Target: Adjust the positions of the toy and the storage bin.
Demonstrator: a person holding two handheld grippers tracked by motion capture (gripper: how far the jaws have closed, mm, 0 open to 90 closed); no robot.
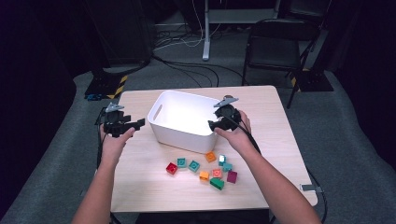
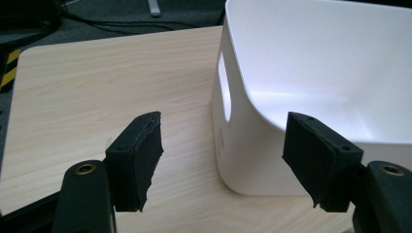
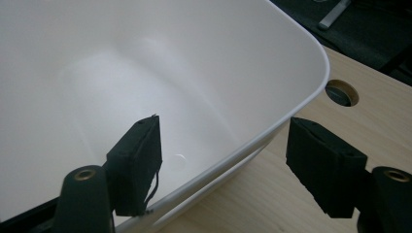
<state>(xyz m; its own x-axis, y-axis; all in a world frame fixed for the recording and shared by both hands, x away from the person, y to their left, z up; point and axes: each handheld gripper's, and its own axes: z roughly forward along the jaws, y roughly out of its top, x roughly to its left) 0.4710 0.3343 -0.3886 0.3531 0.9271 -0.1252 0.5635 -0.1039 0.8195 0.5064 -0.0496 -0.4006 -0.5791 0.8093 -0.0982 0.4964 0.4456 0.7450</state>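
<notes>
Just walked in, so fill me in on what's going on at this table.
A person is working a white bin with a handheld gripper in each hand. The right gripper straddles the bin's rim, one jaw inside and one outside, not yet clamped on it. The left gripper is open at the bin's other end, by the handle slot, with the bin's corner between its jaws. The bin looks empty. A cluster of small coloured blocks lies on the table in front.

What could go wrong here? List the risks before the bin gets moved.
1. The right gripper straddles the white bin rim with open jaws; gripping that thin wall alone may tilt the bin.
2. The left gripper stands apart from the bin's handle-slot side, jaws open, so the lift could start one-sided.
3. The coloured blocks lie close to the bin's near wall; dragging it could scatter them.
</notes>
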